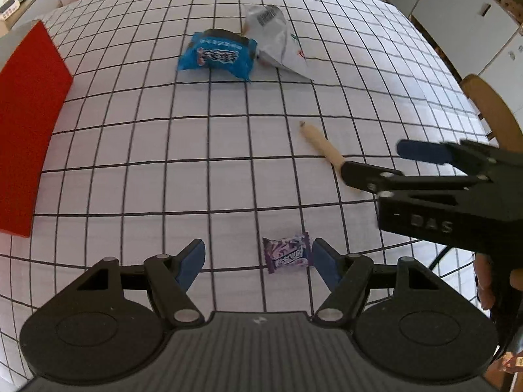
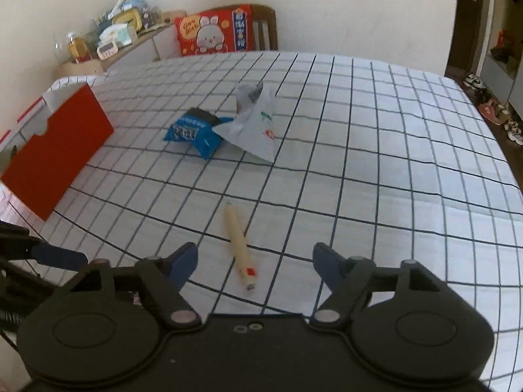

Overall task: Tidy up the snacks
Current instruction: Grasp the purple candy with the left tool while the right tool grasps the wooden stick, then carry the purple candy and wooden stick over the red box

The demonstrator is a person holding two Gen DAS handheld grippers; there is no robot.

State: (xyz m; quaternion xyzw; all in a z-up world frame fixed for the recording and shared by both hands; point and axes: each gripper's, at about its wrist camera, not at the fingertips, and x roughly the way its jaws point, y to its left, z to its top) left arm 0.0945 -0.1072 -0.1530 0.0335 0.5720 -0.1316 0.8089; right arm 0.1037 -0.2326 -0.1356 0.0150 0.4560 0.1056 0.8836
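A small purple candy (image 1: 287, 252) lies on the checked tablecloth (image 1: 228, 150), between the fingers of my left gripper (image 1: 258, 261) and close against the right-hand finger; the gripper is open. A long beige stick snack (image 2: 238, 245) lies between the spread fingers of my right gripper (image 2: 256, 263), untouched; the snack (image 1: 322, 145) also shows in the left wrist view, where the right gripper (image 1: 389, 163) comes in from the right over its near end. Farther back a blue packet (image 1: 217, 55) (image 2: 196, 132) leans against a silver-white packet (image 1: 278, 39) (image 2: 256, 121). An open red box (image 1: 29, 130) (image 2: 62, 150) stands at the left.
A wooden chair (image 1: 490, 111) stands at the table's right edge. Behind the far edge sit a red rabbit-print box (image 2: 214, 31), another chair and a cluttered sideboard (image 2: 111, 39). White cabinets (image 1: 457, 16) and shoes (image 2: 490, 107) are off to the right.
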